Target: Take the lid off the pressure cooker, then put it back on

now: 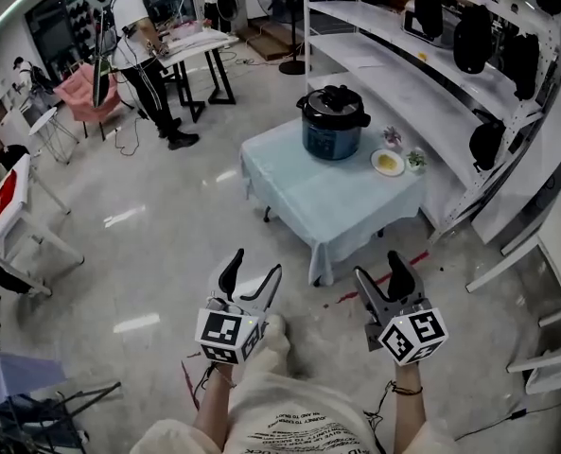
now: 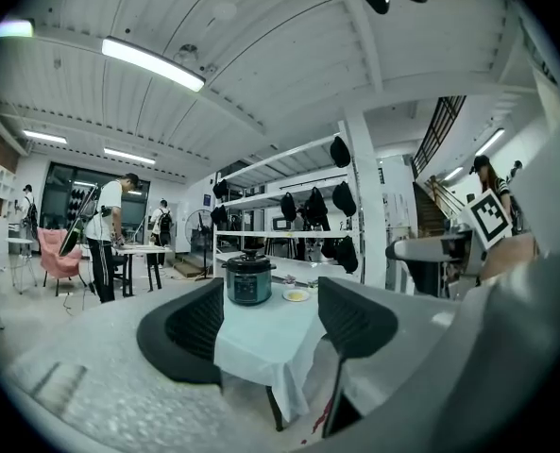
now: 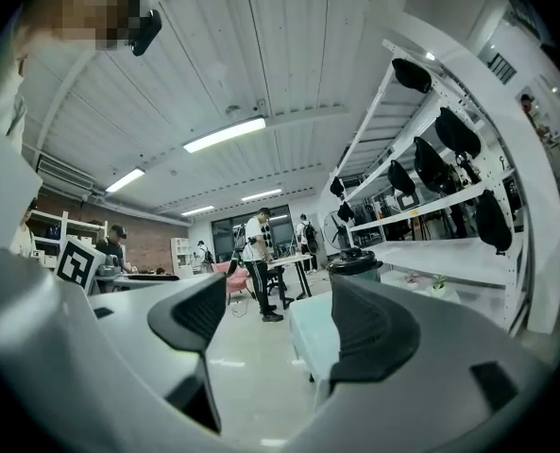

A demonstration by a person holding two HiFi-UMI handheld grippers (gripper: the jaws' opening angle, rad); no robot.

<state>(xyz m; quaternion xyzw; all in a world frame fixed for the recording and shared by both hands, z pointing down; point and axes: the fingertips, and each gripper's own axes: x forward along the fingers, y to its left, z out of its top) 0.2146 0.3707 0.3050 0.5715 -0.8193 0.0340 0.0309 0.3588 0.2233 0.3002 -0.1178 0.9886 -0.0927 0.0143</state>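
The pressure cooker (image 1: 333, 127), dark blue with a black lid (image 1: 333, 100) sitting on it, stands at the far side of a low table under a pale blue cloth (image 1: 318, 201). Both grippers hover over the floor well short of the table, touching nothing. My left gripper (image 1: 254, 268) is open and empty; in its own view the cooker (image 2: 249, 281) shows far off between the pads. My right gripper (image 1: 379, 270) is open and empty too, and its view has the cooker (image 3: 355, 264) small and distant behind the right pad.
A small plate of yellow food (image 1: 388, 163) and two little potted plants (image 1: 415, 160) sit beside the cooker. White shelving (image 1: 403, 78) hung with black bags runs behind the table. A person (image 1: 143, 50) works at a table at the back left. Red marks (image 1: 394, 277) stain the floor.
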